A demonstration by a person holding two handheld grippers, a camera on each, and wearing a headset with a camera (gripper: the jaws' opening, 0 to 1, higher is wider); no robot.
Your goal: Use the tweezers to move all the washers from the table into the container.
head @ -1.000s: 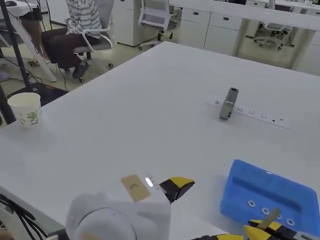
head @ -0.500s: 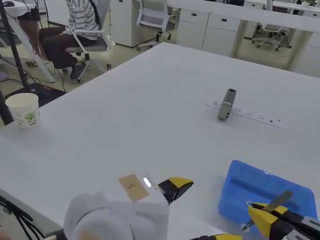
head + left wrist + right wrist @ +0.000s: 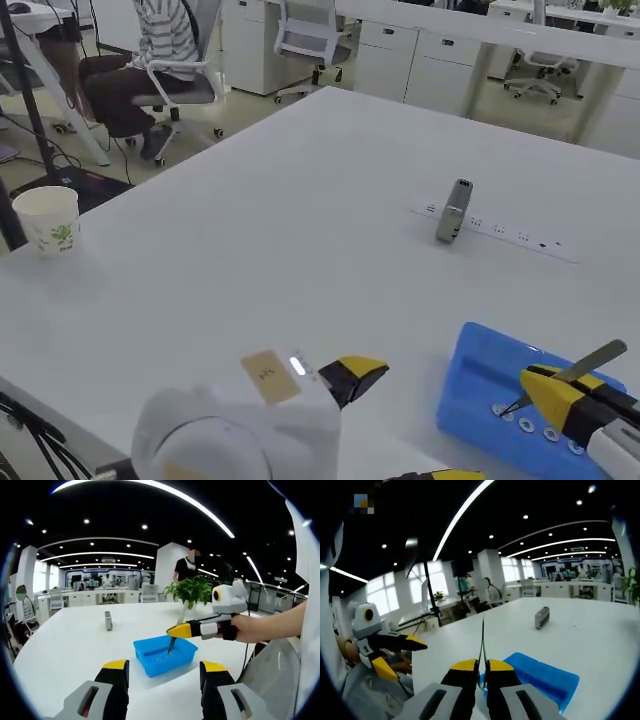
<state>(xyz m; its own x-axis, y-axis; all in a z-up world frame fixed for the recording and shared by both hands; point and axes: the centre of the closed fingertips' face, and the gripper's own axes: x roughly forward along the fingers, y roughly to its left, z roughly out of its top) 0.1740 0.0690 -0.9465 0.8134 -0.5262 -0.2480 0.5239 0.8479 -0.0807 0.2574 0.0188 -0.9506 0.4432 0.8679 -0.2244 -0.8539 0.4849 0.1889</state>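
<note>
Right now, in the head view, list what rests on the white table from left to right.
White paper cup with green print → small grey device → blue plastic container.

The surface [image 3: 300, 230] is a wide white table top. A blue container [image 3: 470, 350] stands on it near the front edge, at the right. A flat white power strip [image 3: 520, 235] lies further back, and a small grey device [image 3: 455, 208] rests at its left end. A paper cup [image 3: 50, 220] stands far to the left, well apart.
</note>
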